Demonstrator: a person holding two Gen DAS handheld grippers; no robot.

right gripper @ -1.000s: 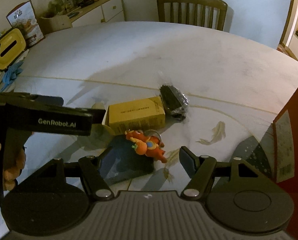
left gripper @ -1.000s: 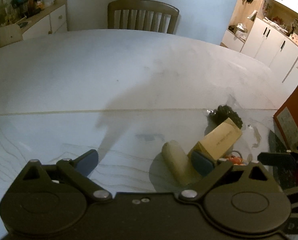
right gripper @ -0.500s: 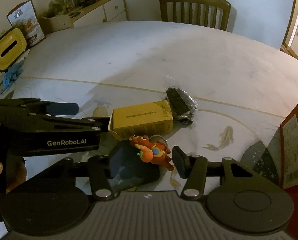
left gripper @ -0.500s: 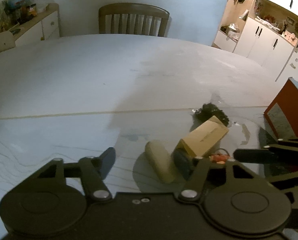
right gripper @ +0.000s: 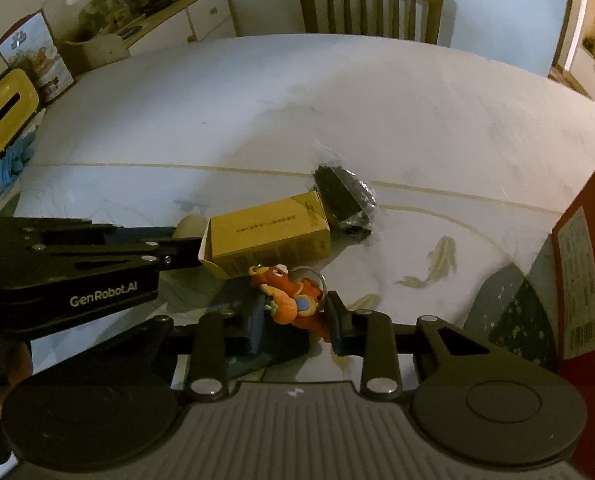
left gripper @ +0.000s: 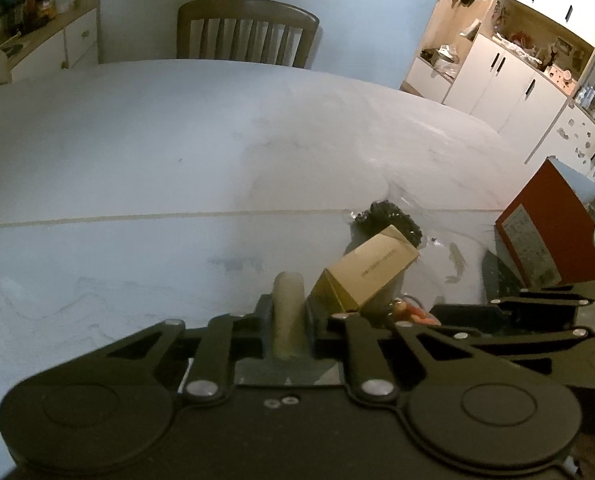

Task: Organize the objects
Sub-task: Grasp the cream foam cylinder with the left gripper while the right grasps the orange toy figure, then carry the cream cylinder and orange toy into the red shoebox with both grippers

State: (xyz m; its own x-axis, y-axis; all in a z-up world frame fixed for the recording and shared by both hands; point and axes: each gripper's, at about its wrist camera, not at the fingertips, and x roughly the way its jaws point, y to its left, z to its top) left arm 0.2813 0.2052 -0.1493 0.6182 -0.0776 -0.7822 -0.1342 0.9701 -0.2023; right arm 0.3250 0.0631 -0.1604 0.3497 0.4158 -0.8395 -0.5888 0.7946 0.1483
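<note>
On the worktop (left gripper: 137, 168), left fingers (left gripper: 286, 320) just closed on the roll (left gripper: 287, 304), right fingers (right gripper: 293, 316) on the toy (right gripper: 289, 300), ready for lifting away.

text: "GenRobot.AI" | on: left gripper (right gripper: 185, 246) side | box print: unreadable

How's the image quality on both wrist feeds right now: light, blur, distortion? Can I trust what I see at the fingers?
Left wrist view: dim, soft, fisheye-bent table; the left gripper, just closed, clamps the pale cylinder legibly. Right wrist view: sharper, yellowish; the right gripper has been closing around the orange toy keychain, but pad contact is unclear; the red box is cropped.
</note>
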